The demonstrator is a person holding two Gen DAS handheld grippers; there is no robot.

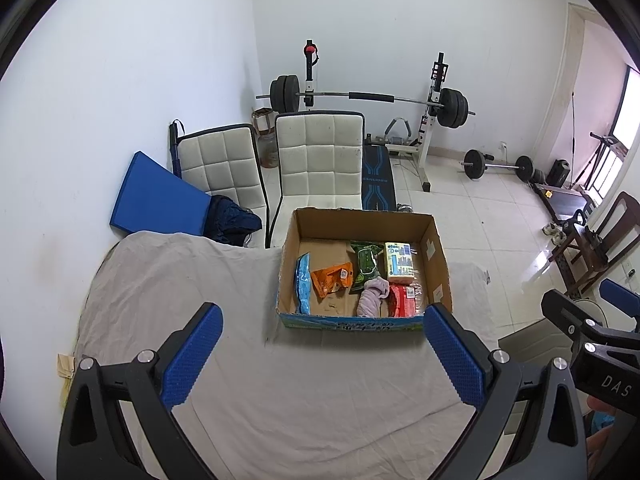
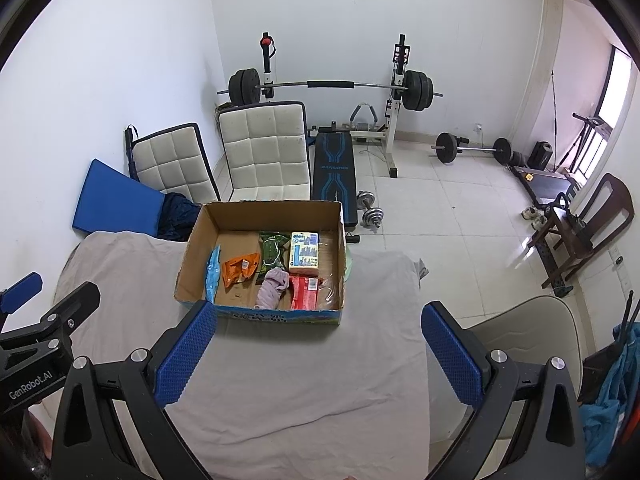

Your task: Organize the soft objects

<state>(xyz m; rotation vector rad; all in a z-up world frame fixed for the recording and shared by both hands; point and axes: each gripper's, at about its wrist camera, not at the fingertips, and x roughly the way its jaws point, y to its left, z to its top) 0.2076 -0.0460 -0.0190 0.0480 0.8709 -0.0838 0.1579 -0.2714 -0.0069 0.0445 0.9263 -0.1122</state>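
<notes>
Over the near edge of the cloth-covered desk [image 1: 168, 280], the left gripper [image 1: 322, 346] hangs spread wide and empty. Ahead of it, at the far edge, the cardboard box [image 1: 438, 258] holds the soft packets and a lilac cloth [image 1: 372, 294]. The right gripper [image 2: 318, 346], beside it, gapes wide too, the box ahead to its left.

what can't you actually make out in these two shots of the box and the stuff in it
- Cardboard box front print: too blurred to read in either wrist view.
- Blue pouch: stands edge-on against the box's left wall, its face unseen.
- Red packet: partly covered by the pink cloth.
- Green packet label: too small.
- Table under the grey sheet: fully covered.
</notes>
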